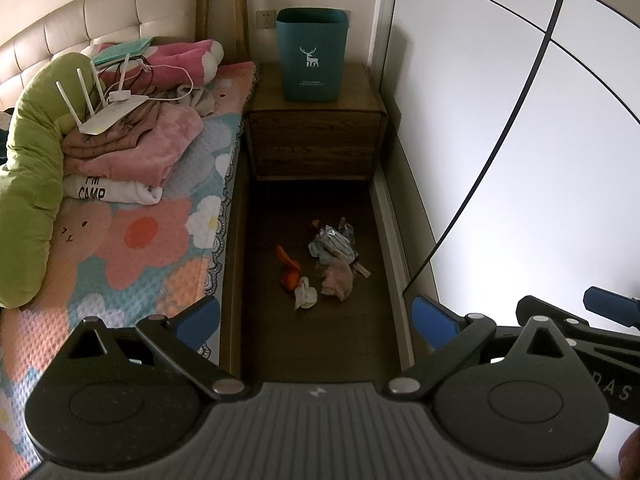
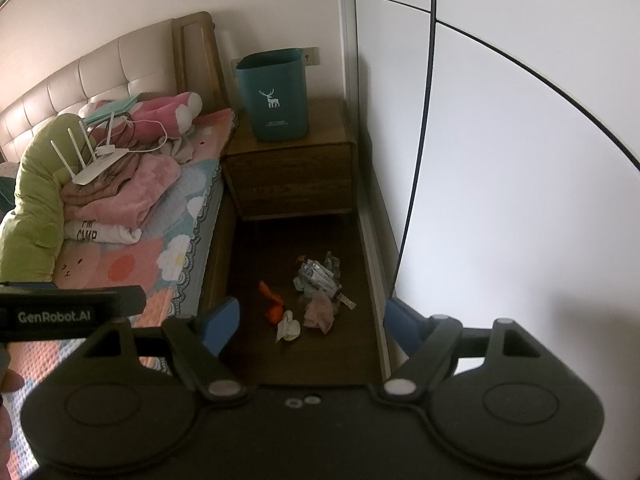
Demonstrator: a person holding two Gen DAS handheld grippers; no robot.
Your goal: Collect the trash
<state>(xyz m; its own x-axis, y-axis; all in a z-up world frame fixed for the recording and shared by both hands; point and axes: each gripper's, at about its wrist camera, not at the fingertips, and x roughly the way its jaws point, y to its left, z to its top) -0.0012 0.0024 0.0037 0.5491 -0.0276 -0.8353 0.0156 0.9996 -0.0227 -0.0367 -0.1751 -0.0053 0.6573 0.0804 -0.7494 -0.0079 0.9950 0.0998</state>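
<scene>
A heap of trash lies on the dark floor between bed and wardrobe: a silver-blue wrapper (image 1: 333, 242) (image 2: 318, 276), a pink crumpled piece (image 1: 338, 280) (image 2: 319, 312), a white tissue (image 1: 305, 293) (image 2: 288, 326) and an orange scrap (image 1: 289, 269) (image 2: 273, 306). A teal bin with a deer print (image 1: 312, 54) (image 2: 276, 94) stands on the wooden nightstand (image 1: 316, 140) (image 2: 292, 176). My left gripper (image 1: 316, 322) is open and empty, held high above the trash. My right gripper (image 2: 310, 320) is open and empty too, above the trash. Part of the right gripper (image 1: 600, 312) shows in the left wrist view.
The bed (image 1: 120, 240) (image 2: 120, 240) on the left holds folded clothes, a green pillow and a white router (image 1: 108, 116) (image 2: 98, 166). White wardrobe doors (image 1: 520, 120) (image 2: 520, 160) close the right side. The floor strip is narrow.
</scene>
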